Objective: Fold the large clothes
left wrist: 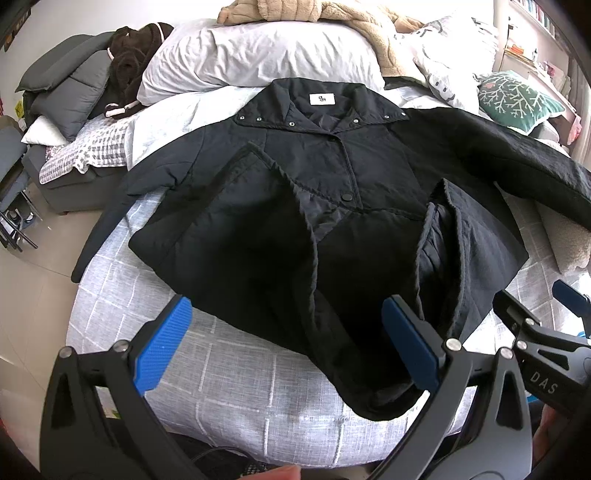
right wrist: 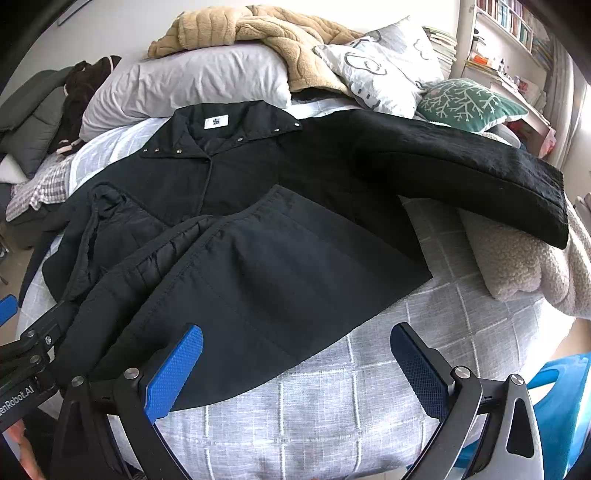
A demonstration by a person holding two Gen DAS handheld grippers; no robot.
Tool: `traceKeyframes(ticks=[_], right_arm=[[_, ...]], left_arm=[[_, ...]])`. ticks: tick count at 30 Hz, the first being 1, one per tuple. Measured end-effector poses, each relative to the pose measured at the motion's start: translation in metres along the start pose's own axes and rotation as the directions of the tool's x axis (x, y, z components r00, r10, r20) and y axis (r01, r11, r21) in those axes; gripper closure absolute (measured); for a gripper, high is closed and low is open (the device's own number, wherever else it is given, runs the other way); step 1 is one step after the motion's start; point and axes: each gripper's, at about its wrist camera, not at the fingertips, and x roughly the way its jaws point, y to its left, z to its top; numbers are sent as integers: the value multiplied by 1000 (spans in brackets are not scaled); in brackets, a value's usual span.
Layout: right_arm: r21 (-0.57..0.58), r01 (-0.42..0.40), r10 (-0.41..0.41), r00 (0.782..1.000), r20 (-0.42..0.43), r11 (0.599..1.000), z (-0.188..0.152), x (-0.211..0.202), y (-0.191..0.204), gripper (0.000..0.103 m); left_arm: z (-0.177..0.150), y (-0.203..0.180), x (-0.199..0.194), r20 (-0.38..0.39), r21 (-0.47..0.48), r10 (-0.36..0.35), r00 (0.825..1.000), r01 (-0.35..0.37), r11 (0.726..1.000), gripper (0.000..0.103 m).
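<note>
A large black quilted jacket (left wrist: 295, 206) lies front up on the bed, collar with a white label (left wrist: 322, 99) at the far side, front flaps partly open. It also shows in the right wrist view (right wrist: 258, 258), with its right sleeve (right wrist: 461, 170) stretched out over a fleece blanket. My left gripper (left wrist: 286, 339) is open, its blue pads just above the jacket's near hem, holding nothing. My right gripper (right wrist: 295, 365) is open over the hem's right corner, holding nothing. Each gripper shows at the edge of the other's view.
The bed has a grey checked cover (left wrist: 229, 398). Pillows (left wrist: 258, 55) and a beige blanket (right wrist: 258, 33) are piled at the head. A green cushion (right wrist: 469, 103) and a cream fleece (right wrist: 524, 266) lie at right. A grey sofa (left wrist: 62, 96) stands at left; a blue object (right wrist: 561, 398) is at the lower right.
</note>
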Motion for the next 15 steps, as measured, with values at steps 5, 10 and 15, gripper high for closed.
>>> traceKeyframes(ticks=[5, 10, 15], right_arm=[[-5, -7, 7, 1000, 3, 1000, 1, -1, 1, 0], [-3, -8, 8, 1000, 2, 1000, 0, -1, 1, 0], [-7, -9, 9, 1000, 2, 1000, 0, 0, 3, 0]], left_arm=[[0, -2, -2, 4, -1, 0, 1000, 0, 1000, 1], [0, -3, -3, -1, -2, -2, 1000, 2, 1000, 1], [0, -2, -3, -1, -4, -3, 1000, 3, 1000, 1]])
